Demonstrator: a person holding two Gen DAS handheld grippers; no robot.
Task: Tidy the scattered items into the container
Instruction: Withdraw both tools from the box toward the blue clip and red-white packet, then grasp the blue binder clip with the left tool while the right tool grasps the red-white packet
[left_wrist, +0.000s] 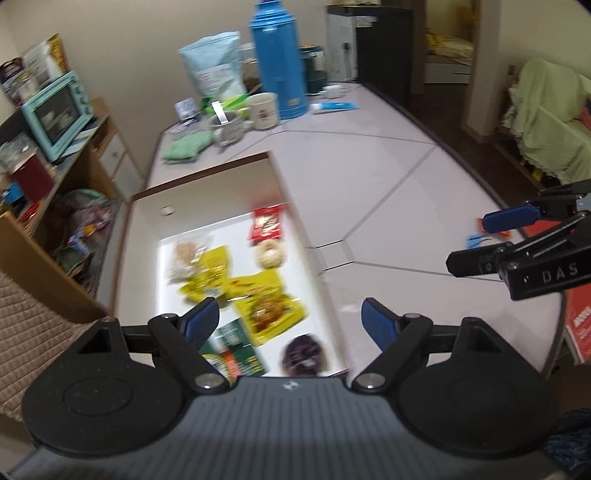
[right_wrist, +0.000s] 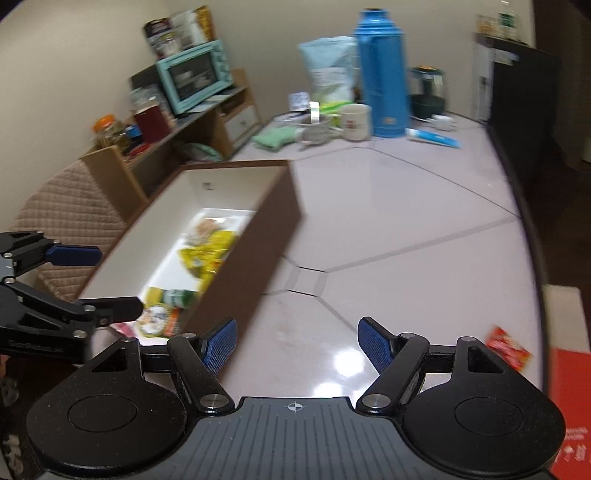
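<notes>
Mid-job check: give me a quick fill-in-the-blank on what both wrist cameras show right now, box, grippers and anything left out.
1. The yellow packets lie inside the ____.
2. Both the left gripper and the right gripper have their jaws ____.
3. The red packet near the table edge is closest to the ____ gripper.
4. The tall flask at the far end is ____ in colour.

Missing words: box; open; right; blue

— What's carrying it all?
— A pale table (right_wrist: 406, 229) with thin seam lines. A brown box (right_wrist: 255, 258), white inside, sits on its left part.
— And at the far end?
— Blue thermos (right_wrist: 382, 74), white mug (right_wrist: 356, 122), grey cup (right_wrist: 314, 131), green cloth (right_wrist: 275, 137), blue tube (right_wrist: 434, 137).
— Nearer?
— A red packet (right_wrist: 508, 349) near the right edge.
</notes>
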